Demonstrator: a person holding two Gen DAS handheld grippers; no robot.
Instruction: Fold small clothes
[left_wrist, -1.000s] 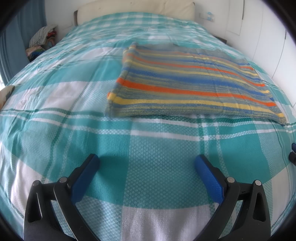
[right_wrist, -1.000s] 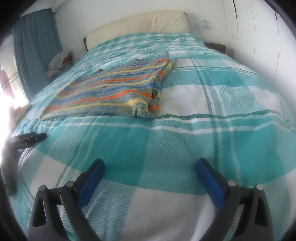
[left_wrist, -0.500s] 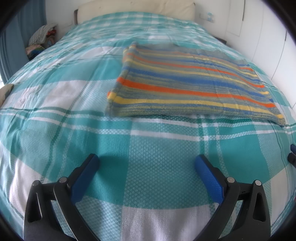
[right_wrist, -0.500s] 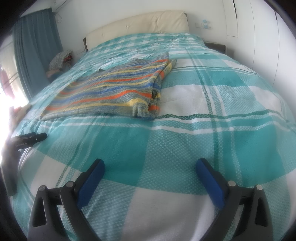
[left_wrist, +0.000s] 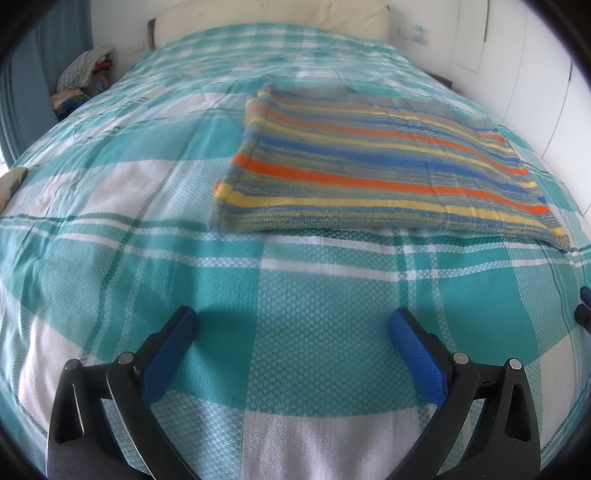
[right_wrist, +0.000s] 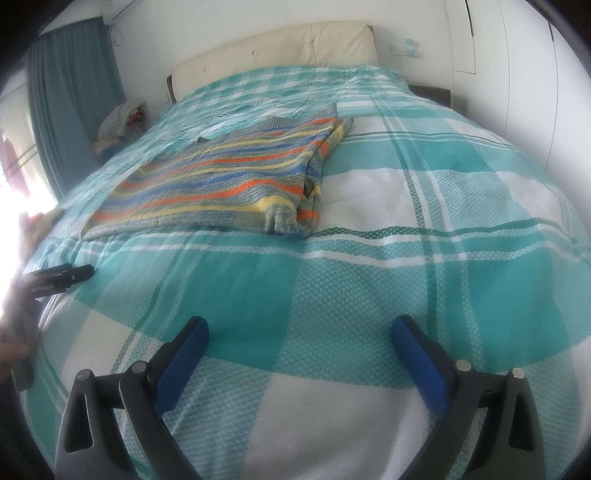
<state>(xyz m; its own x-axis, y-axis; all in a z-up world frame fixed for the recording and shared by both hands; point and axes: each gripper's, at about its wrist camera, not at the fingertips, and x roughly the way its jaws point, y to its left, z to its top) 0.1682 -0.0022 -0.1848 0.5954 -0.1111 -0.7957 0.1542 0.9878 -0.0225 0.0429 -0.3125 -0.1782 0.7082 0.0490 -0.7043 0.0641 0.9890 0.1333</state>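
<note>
A striped knit garment (left_wrist: 380, 173) in orange, blue, yellow and grey lies folded flat on the bed, ahead and right of my left gripper (left_wrist: 291, 325). In the right wrist view the garment (right_wrist: 229, 184) lies ahead and to the left, its layered folded edge facing right. My left gripper is open and empty, low over the bedspread, short of the garment. My right gripper (right_wrist: 299, 328) is open and empty, also short of it. The left gripper's black tip (right_wrist: 59, 277) shows at the left edge of the right wrist view.
The bed carries a teal and white checked bedspread (left_wrist: 295, 295). A cream headboard (right_wrist: 277, 44) stands at the far end. A pile of clothes (left_wrist: 85, 81) sits beside the bed at far left, near a teal curtain (right_wrist: 70, 103). White wardrobe doors (right_wrist: 517, 55) line the right side.
Nearly nothing has changed. Both grippers stay open in almost the same place, and the garment has not moved.
</note>
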